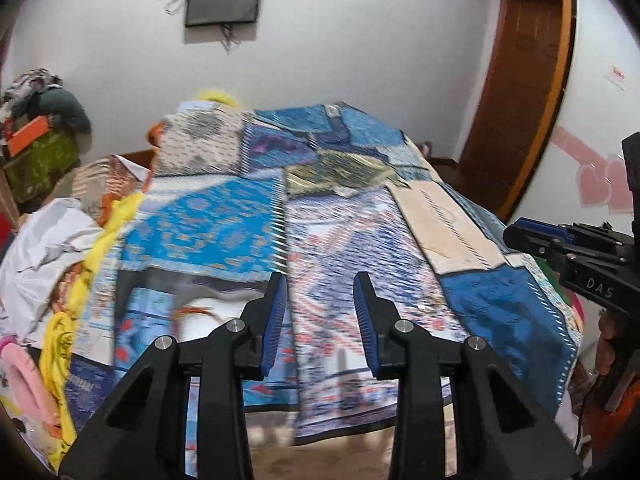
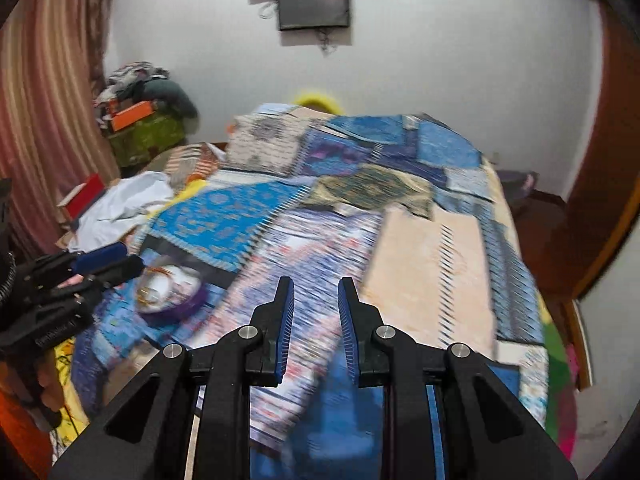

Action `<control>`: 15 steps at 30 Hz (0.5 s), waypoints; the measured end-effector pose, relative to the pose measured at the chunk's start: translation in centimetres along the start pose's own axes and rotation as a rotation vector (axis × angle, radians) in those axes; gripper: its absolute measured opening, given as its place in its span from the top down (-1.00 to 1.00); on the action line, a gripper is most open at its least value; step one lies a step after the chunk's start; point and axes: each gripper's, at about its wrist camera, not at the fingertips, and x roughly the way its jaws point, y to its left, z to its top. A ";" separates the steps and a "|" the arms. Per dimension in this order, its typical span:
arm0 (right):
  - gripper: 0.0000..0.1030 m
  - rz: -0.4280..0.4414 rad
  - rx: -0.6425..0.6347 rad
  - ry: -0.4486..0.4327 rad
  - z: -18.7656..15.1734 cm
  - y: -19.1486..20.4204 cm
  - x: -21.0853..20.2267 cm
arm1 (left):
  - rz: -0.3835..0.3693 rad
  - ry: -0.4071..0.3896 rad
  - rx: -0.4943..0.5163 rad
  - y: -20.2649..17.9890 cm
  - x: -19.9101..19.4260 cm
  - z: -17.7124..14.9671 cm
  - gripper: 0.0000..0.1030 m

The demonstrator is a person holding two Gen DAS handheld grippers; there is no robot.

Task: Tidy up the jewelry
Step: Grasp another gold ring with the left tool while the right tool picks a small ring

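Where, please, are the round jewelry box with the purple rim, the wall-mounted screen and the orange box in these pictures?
Round jewelry box point(image 2: 170, 290): right wrist view, on its pale inside.
Wall-mounted screen point(image 2: 314, 5): right wrist view, middle of the dark panel.
Orange box point(image 2: 134, 114): right wrist view, on its long side face.

Blue patchwork-patterned bedspread point(image 2: 248, 216); white bowl point(image 2: 170, 288) with purple rim.

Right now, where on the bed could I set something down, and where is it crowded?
Free: the patchwork bedspread ahead of the right gripper, on its beige patch. Crowded: the side with the round jewelry box, beside the left gripper, and the white cloth behind it.
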 end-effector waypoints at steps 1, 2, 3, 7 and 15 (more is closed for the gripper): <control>0.61 -0.018 0.004 0.009 -0.4 -0.7 0.0 | -0.012 0.014 0.008 -0.7 0.5 0.0 0.34; 0.61 -0.030 0.007 0.015 -0.8 -1.3 -0.2 | -0.025 0.032 0.016 -1.5 1.2 -0.1 0.34; 0.61 -0.040 0.010 0.021 -1.1 -1.9 -0.2 | -0.041 0.053 0.025 -2.3 2.0 -0.2 0.34; 0.61 -0.050 0.041 0.059 -2.5 -4.1 0.3 | -0.090 0.122 0.061 -5.2 4.6 -0.8 0.34; 0.60 -0.032 0.084 0.099 -3.8 -6.6 1.4 | -0.153 0.247 0.088 -8.2 9.0 -1.8 0.34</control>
